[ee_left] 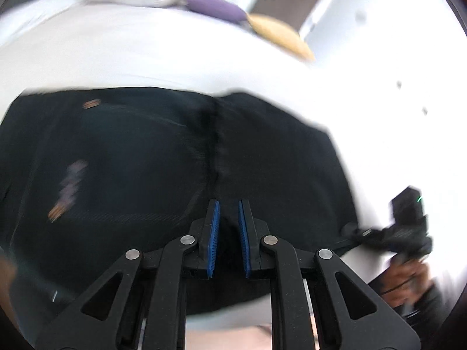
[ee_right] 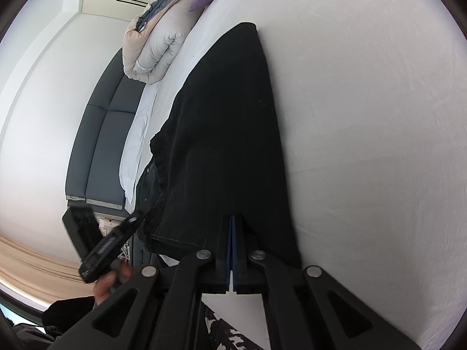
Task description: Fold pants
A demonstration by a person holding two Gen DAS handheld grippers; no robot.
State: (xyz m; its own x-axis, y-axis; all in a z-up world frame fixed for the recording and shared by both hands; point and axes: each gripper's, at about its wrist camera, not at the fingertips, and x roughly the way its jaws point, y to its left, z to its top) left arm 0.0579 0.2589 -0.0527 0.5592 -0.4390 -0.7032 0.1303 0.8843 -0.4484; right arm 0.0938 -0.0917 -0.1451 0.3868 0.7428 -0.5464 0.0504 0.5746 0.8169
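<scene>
Black pants (ee_left: 146, 160) lie spread on a white bed (ee_left: 116, 58), blurred by motion in the left wrist view. My left gripper (ee_left: 229, 213) has its blue pads (ee_left: 214, 233) nearly together, pinching a ridge of the dark fabric along the middle seam. At the right edge of that view my right gripper (ee_left: 362, 233) holds a corner of the cloth drawn out to a point. In the right wrist view the pants (ee_right: 227, 131) stretch away along the bed (ee_right: 364, 145). There my right gripper (ee_right: 232, 224) is shut on the near hem, and the left gripper (ee_right: 140, 214) is at the cloth's left edge.
A purple pillow (ee_left: 216, 7) and a yellow one (ee_left: 280, 35) lie at the bed's far edge. A rolled duvet (ee_right: 151, 52) lies at the bed's far end, beside a dark grey padded panel (ee_right: 102, 134). A hand (ee_right: 111, 280) holds the left gripper.
</scene>
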